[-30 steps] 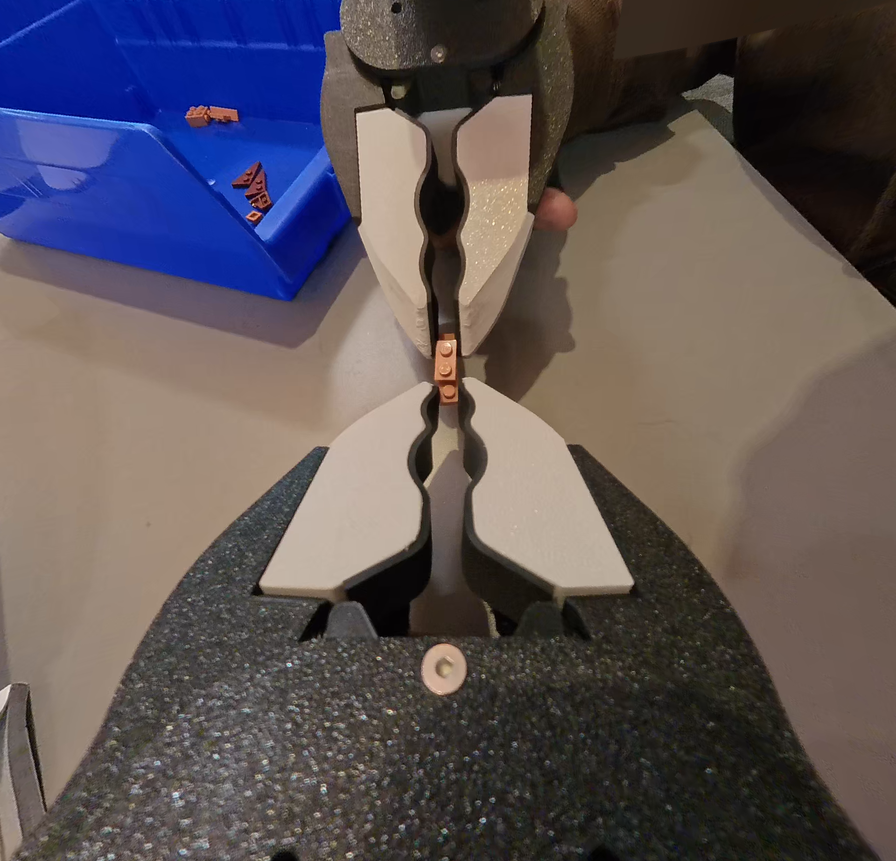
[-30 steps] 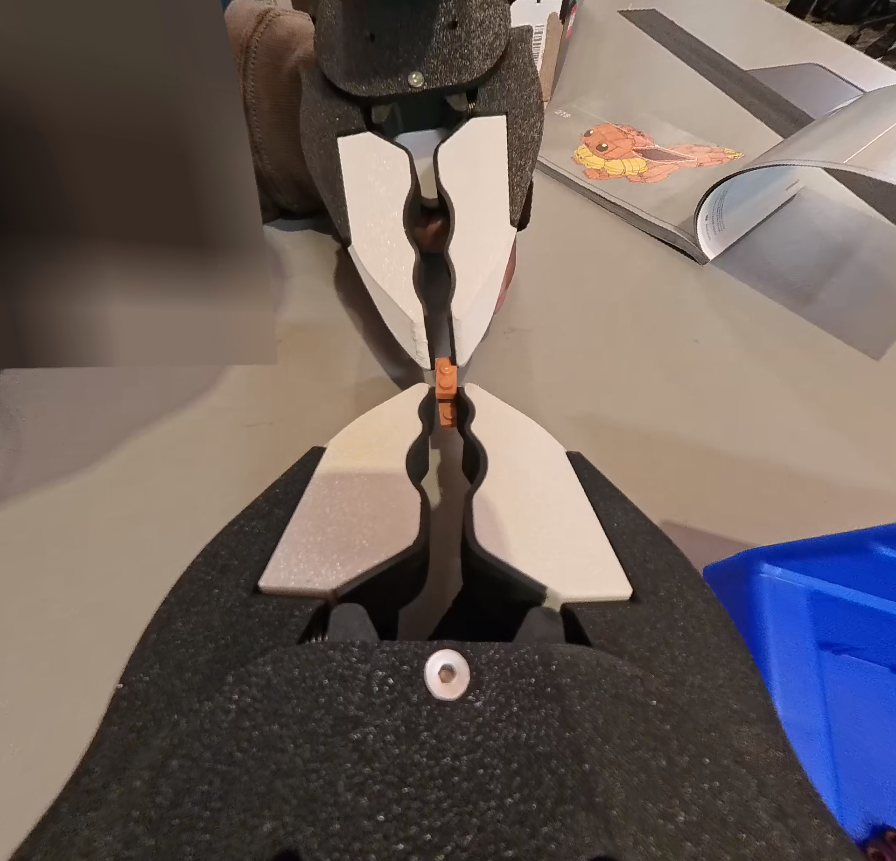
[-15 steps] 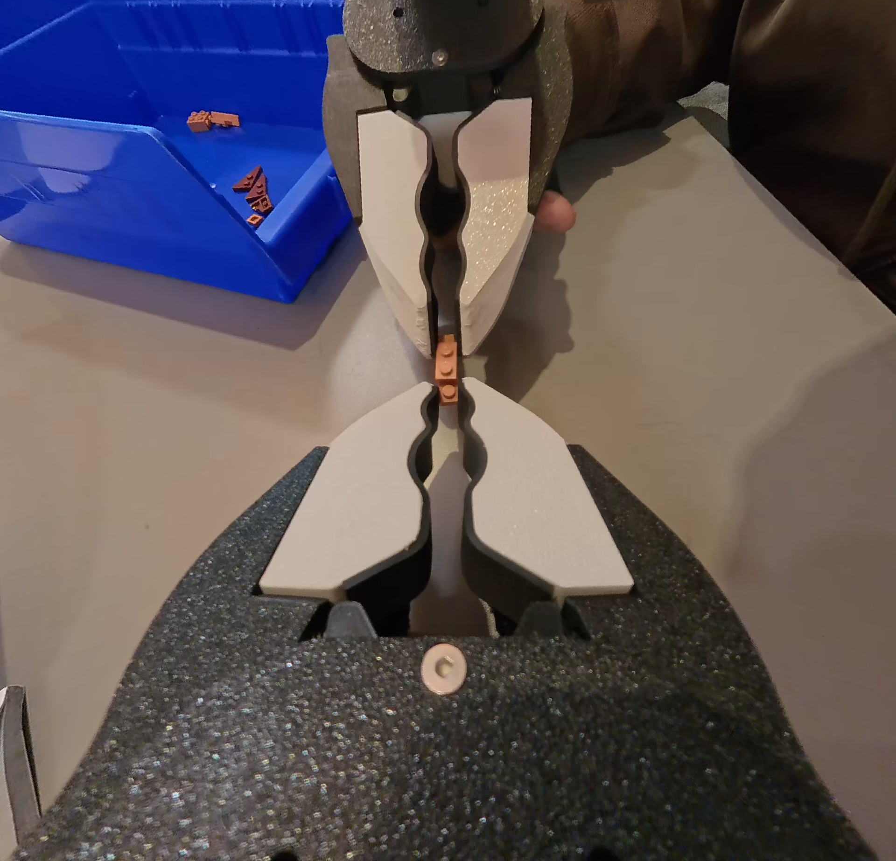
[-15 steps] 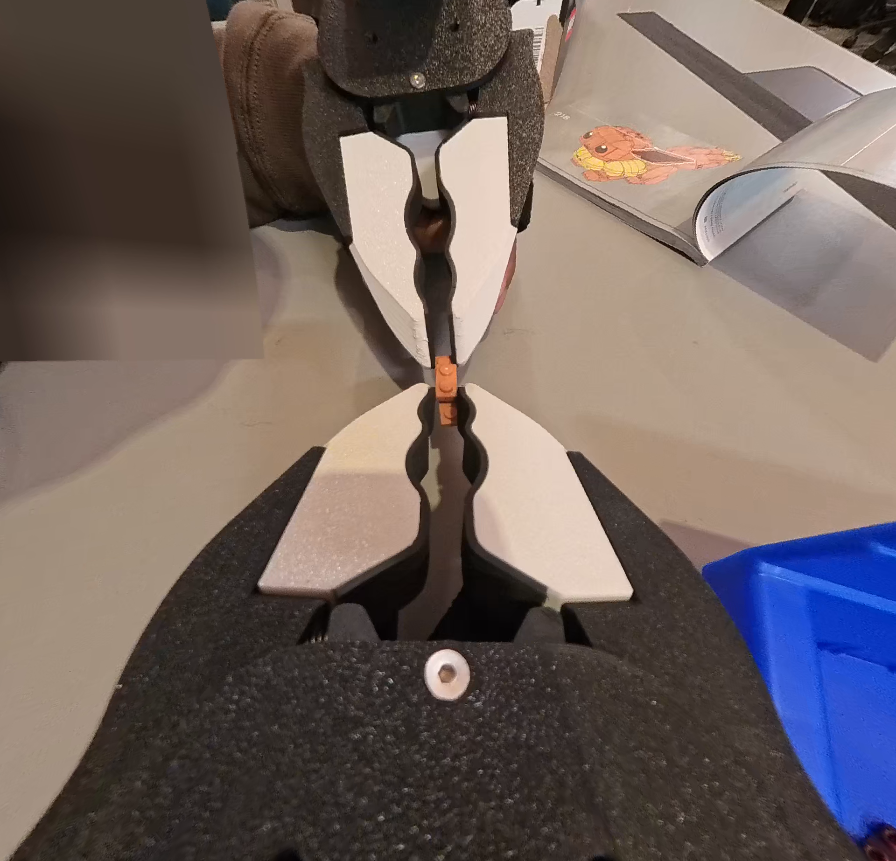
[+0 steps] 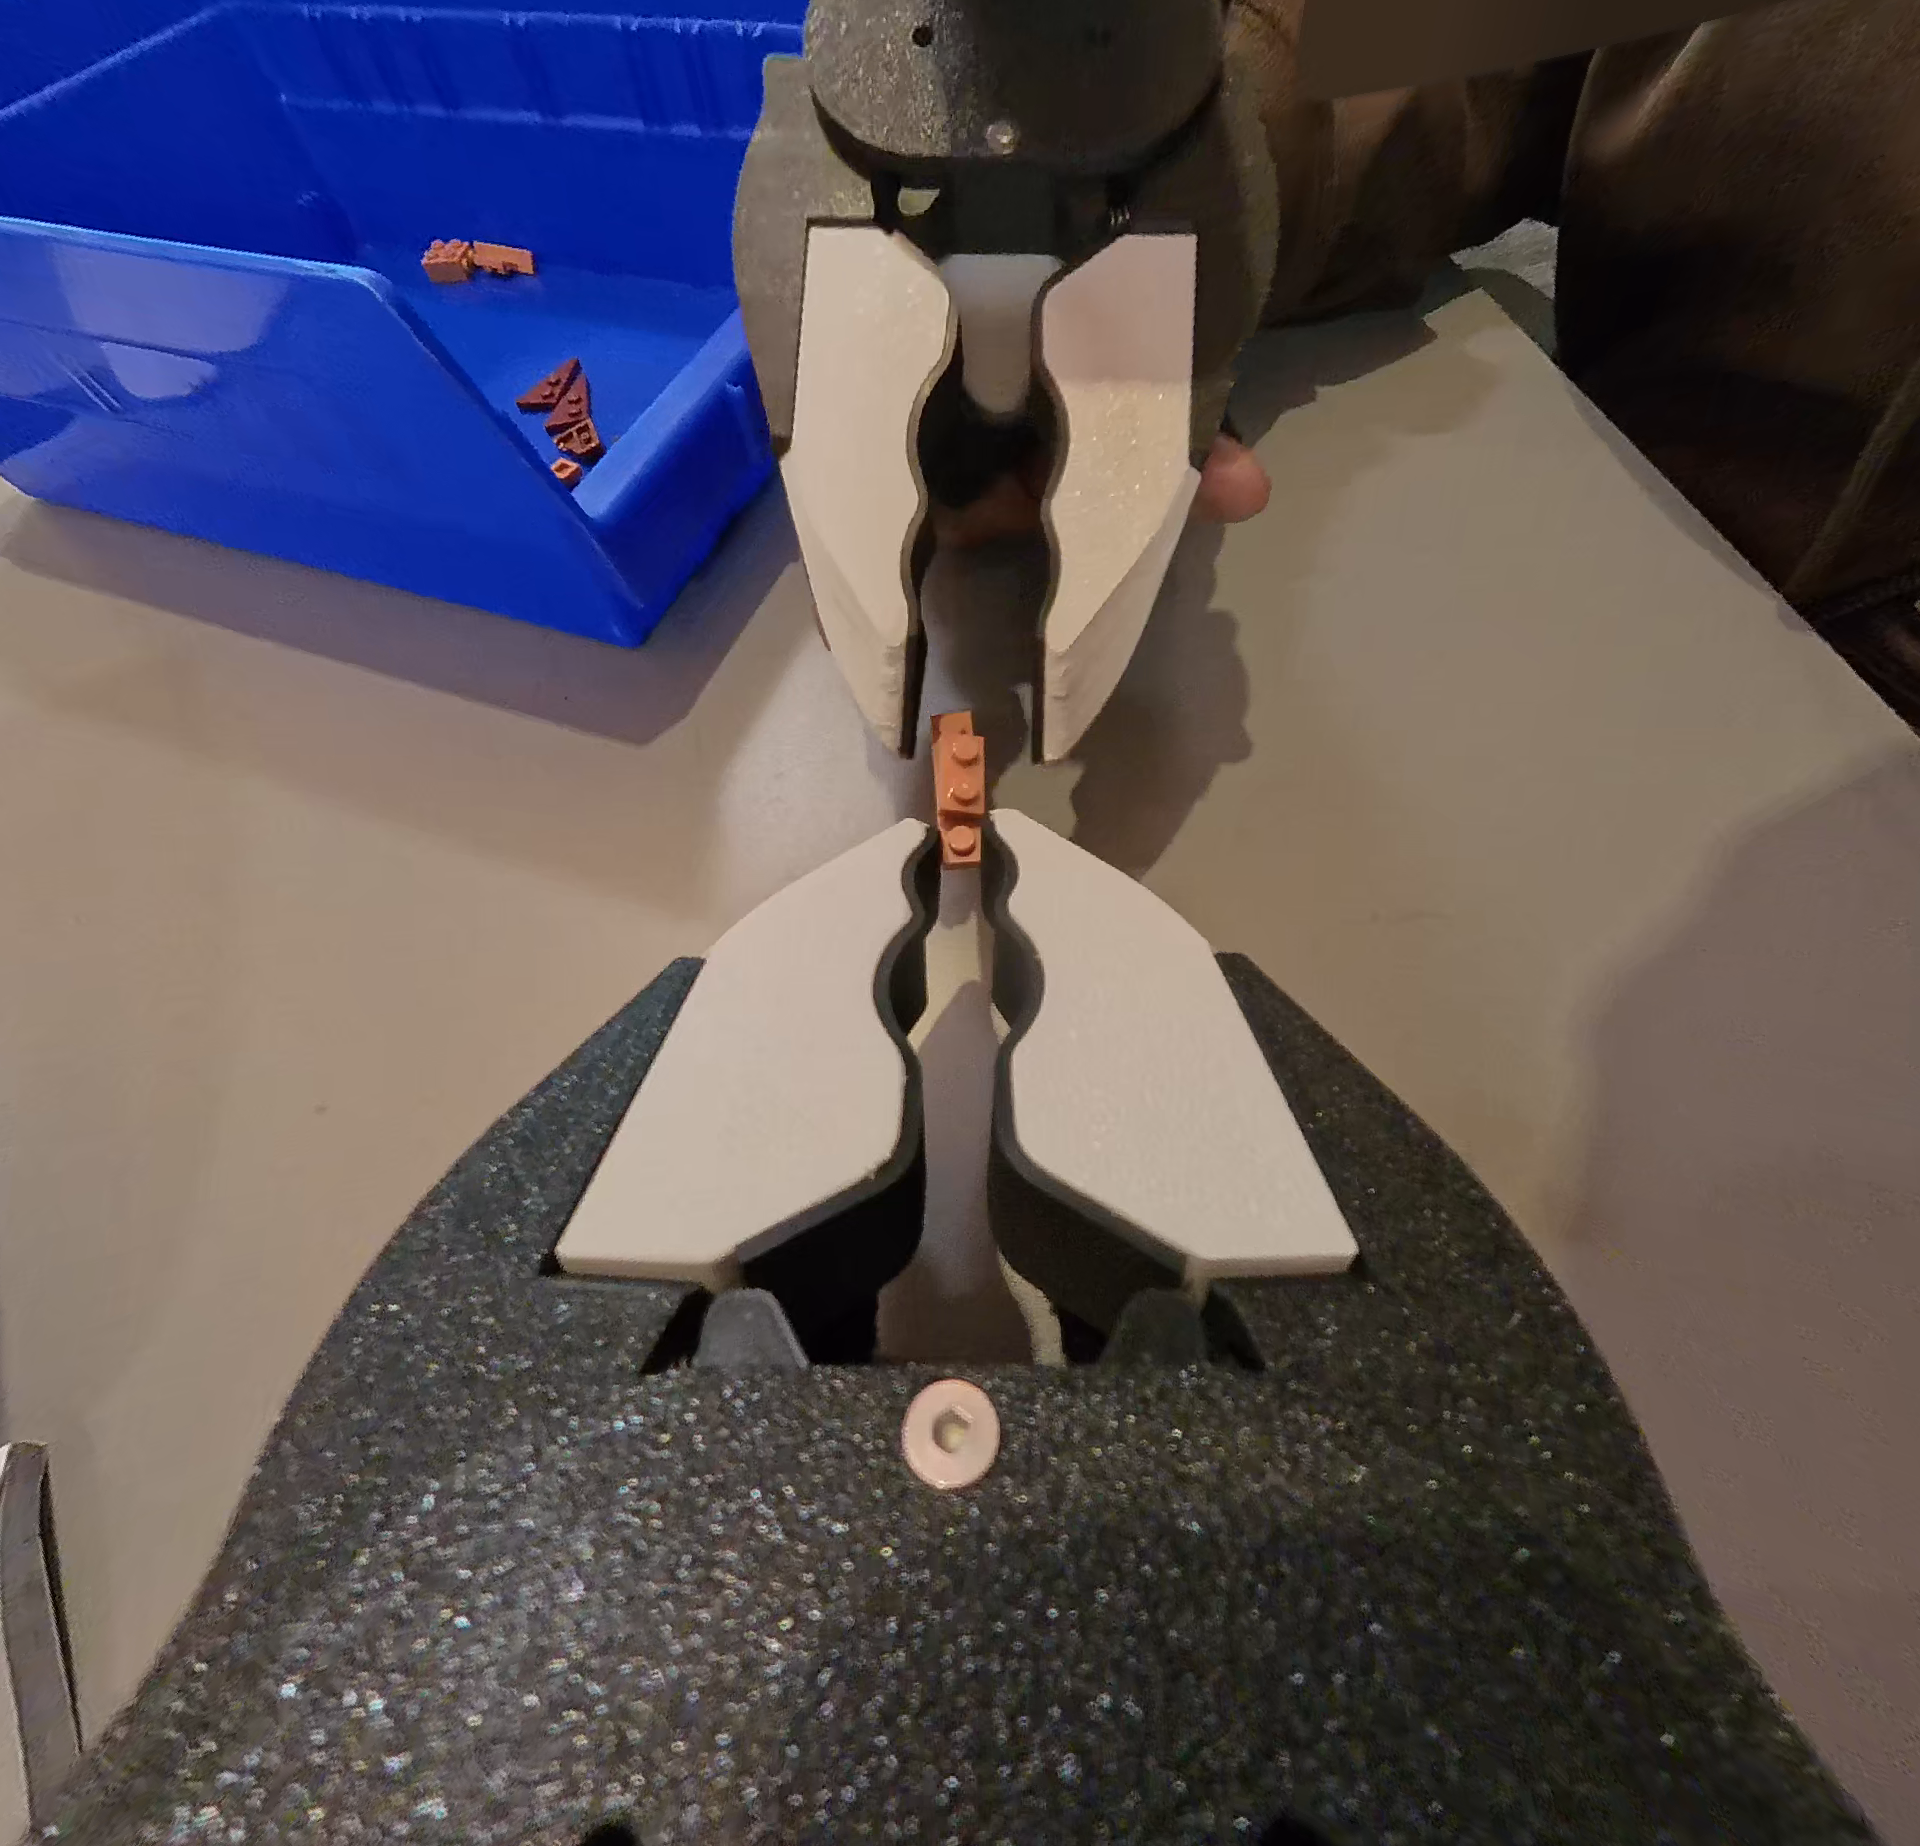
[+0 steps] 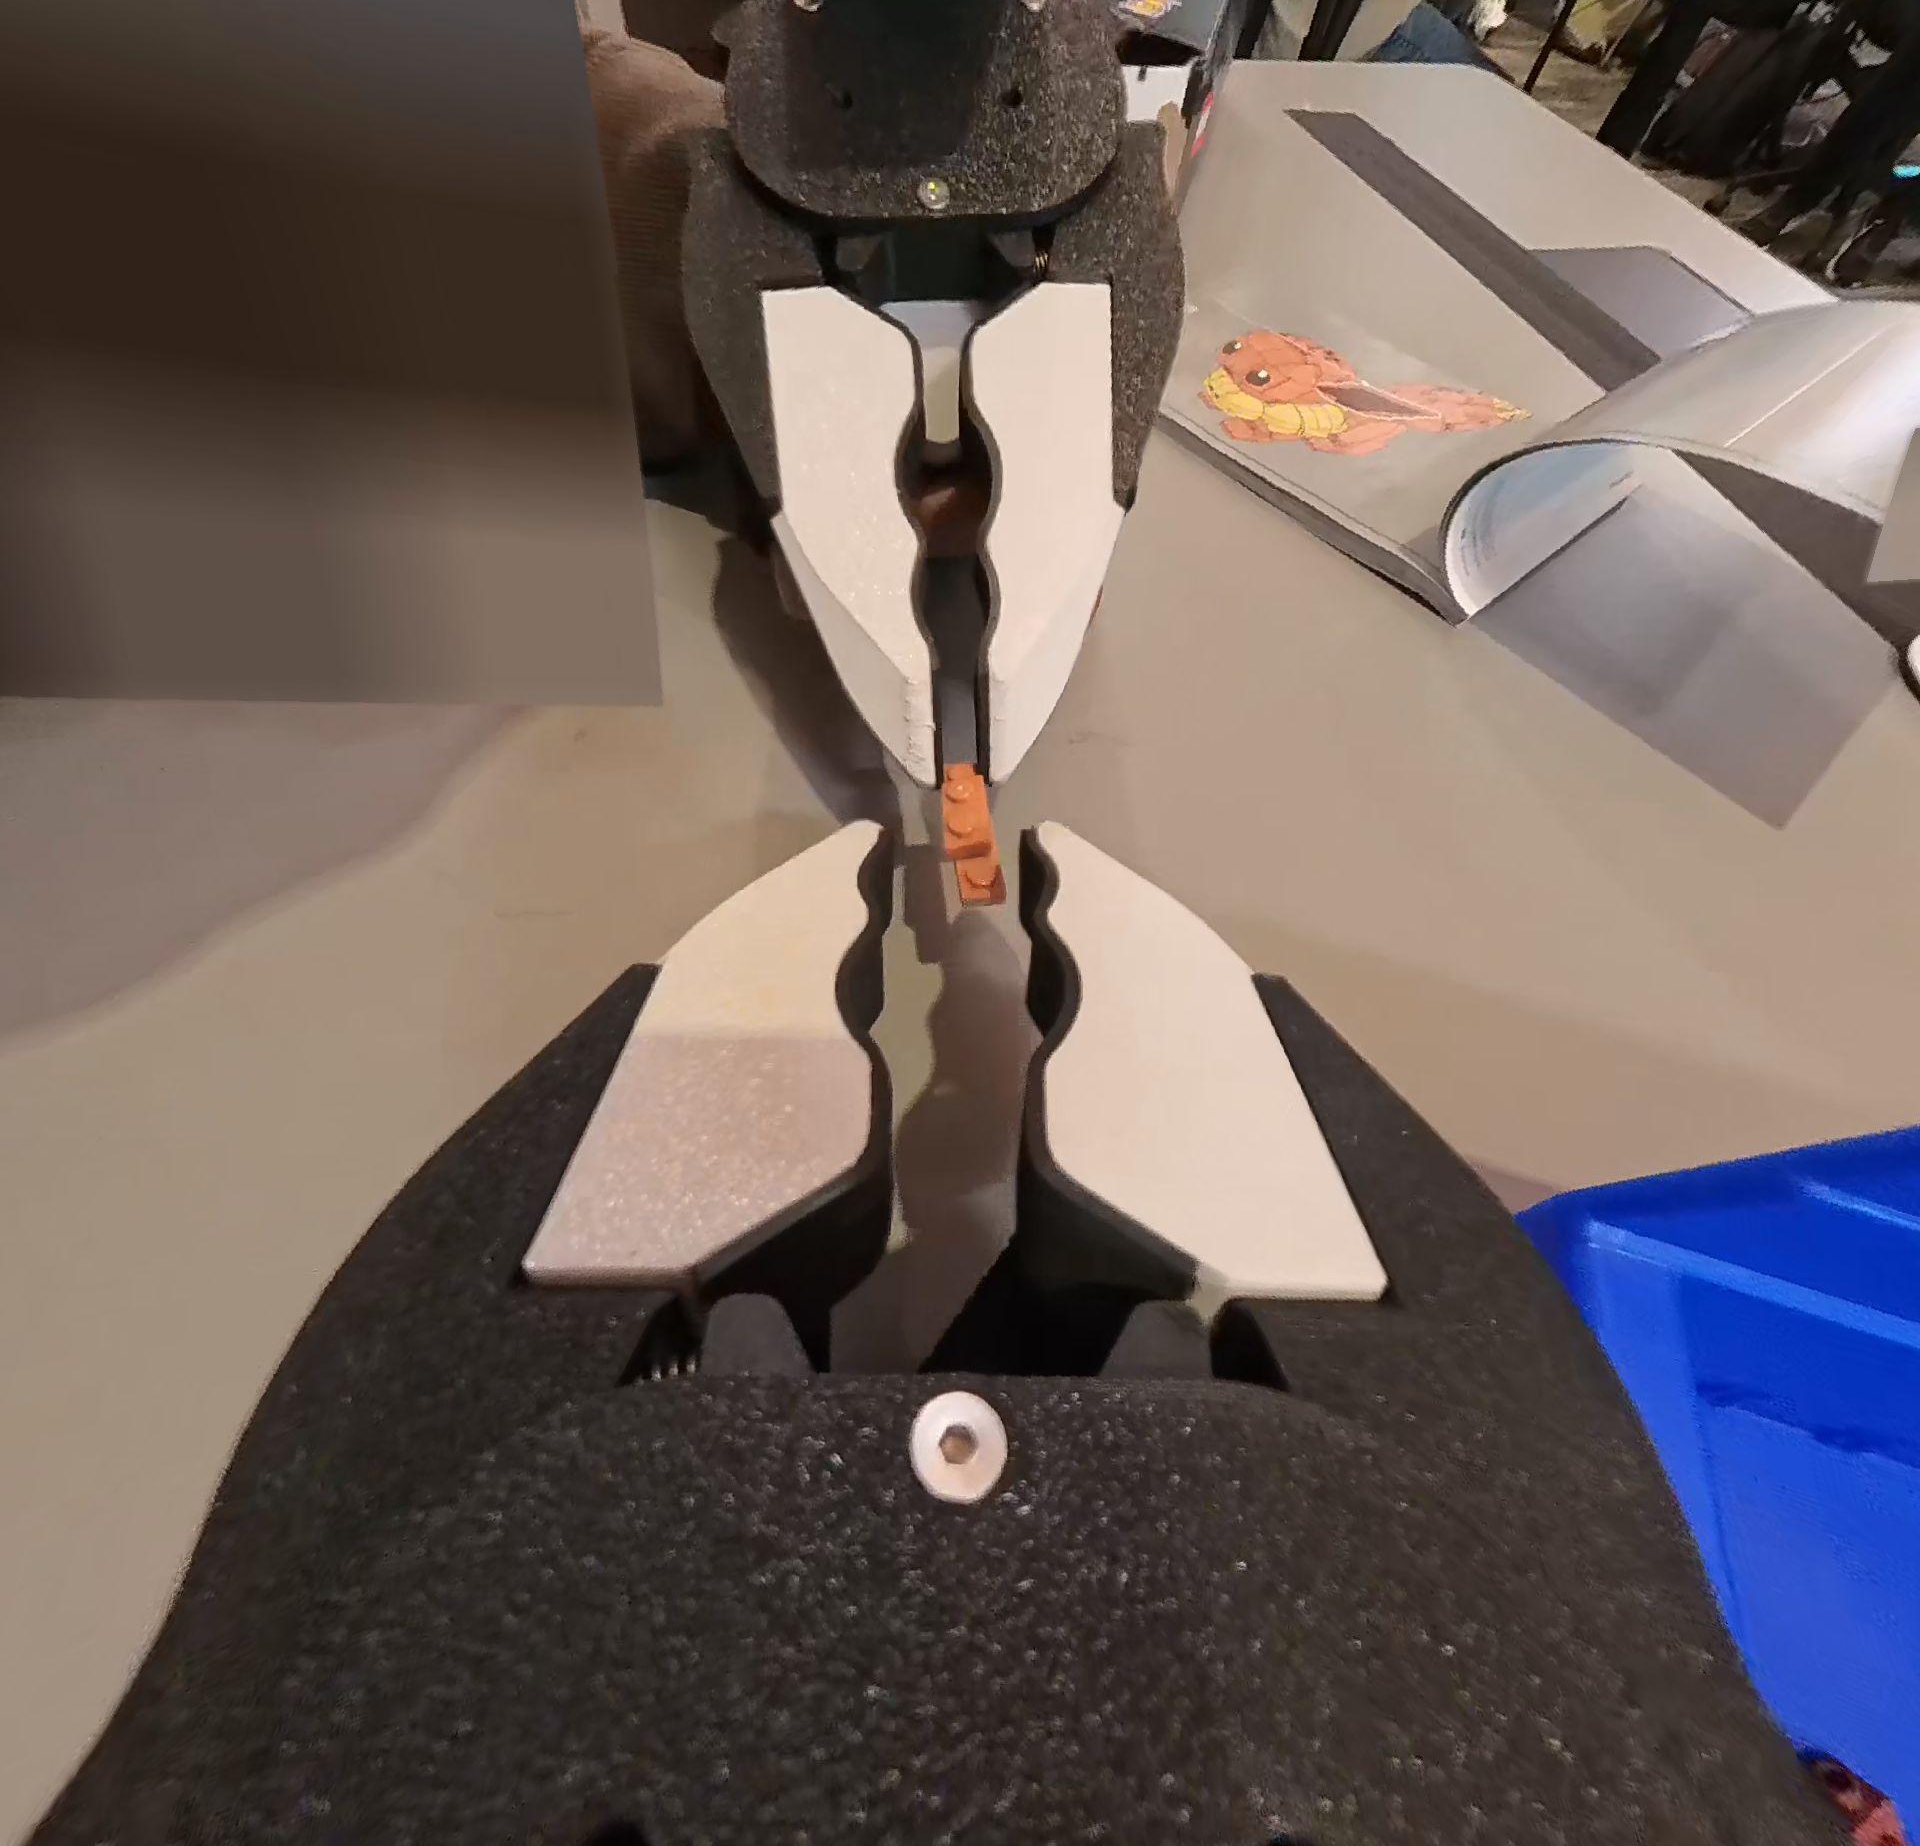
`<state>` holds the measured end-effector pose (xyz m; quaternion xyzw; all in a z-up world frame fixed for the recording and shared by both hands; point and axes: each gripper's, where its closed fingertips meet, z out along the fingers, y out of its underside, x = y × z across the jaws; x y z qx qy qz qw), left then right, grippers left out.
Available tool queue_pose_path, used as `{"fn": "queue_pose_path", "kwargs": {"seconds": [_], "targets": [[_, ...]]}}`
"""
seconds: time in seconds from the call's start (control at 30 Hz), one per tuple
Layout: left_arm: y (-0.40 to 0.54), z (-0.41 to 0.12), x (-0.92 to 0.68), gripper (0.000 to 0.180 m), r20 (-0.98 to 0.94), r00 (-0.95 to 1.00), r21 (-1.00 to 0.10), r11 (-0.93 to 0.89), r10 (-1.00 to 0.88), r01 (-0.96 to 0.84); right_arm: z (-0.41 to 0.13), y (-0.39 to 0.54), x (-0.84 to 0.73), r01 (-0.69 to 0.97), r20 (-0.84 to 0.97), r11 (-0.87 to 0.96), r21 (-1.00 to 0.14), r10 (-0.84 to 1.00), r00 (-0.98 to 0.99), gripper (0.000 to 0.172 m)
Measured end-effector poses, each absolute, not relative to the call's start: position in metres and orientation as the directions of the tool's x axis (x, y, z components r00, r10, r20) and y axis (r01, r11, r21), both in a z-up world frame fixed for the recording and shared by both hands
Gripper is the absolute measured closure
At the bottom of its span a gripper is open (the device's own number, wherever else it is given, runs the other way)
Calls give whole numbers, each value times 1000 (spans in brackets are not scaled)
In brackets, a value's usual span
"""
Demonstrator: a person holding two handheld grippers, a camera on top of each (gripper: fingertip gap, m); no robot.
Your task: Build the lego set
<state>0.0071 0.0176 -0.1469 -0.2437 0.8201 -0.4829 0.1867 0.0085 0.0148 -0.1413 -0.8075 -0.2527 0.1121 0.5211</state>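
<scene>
Now my left gripper (image 5: 961, 840) pinches the near end of the small orange brick assembly (image 5: 958, 794), pads pressed on both sides, held in the air above the grey table (image 5: 1455, 861). My right gripper (image 6: 956, 846) stands parted, its fingers (image 6: 1081, 882) clear of the far end. I judge the piece light, stiff and slick, its stud joint apt to pop; best gripped on the flat sides. A blue bin (image 5: 312, 394) of loose bricks sits nearby.

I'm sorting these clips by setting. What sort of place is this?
Probably a hobby or workshop table for toy-brick building: a blue parts bin with small bricks, an open instruction booklet, and a small orange brick assembly.
</scene>
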Motion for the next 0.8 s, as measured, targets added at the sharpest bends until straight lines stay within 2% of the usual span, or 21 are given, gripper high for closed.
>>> {"fn": "queue_pose_path", "kwargs": {"seconds": [0.07, 0.13, 0.33, 0.47, 0.67, 0.8], "targets": [[19, -148, 8, 174, -59, -808, -880, 412, -586, -235, -138, 16, 11, 348, 170, -280, -895, 508, 844, 145], [19, -148, 7, 173, -50, -806, -879, 409, -589, -244, -135, 18, 17, 472, 337, -207, -857, 468, 817, 144], [20, -147, 8, 173, -29, -802, -880, 395, -597, -262, -127, 11, -1, 751, 685, 9, -661, 418, 597, 142], [20, -145, 7, 174, -21, -802, -884, 386, -597, -265, -135, 13, 0, 840, 776, 12, -542, 391, 495, 142], [17, -143, 6, 174, -15, -810, -886, 383, -586, -261, -137, 17, 0, 896, 847, 32, -442, 343, 406, 143], [14, -141, 4, 174, -8, -819, -893, 372, -574, -253, -140, 19, 2, 924, 876, 29, -382, 329, 352, 150]]}}
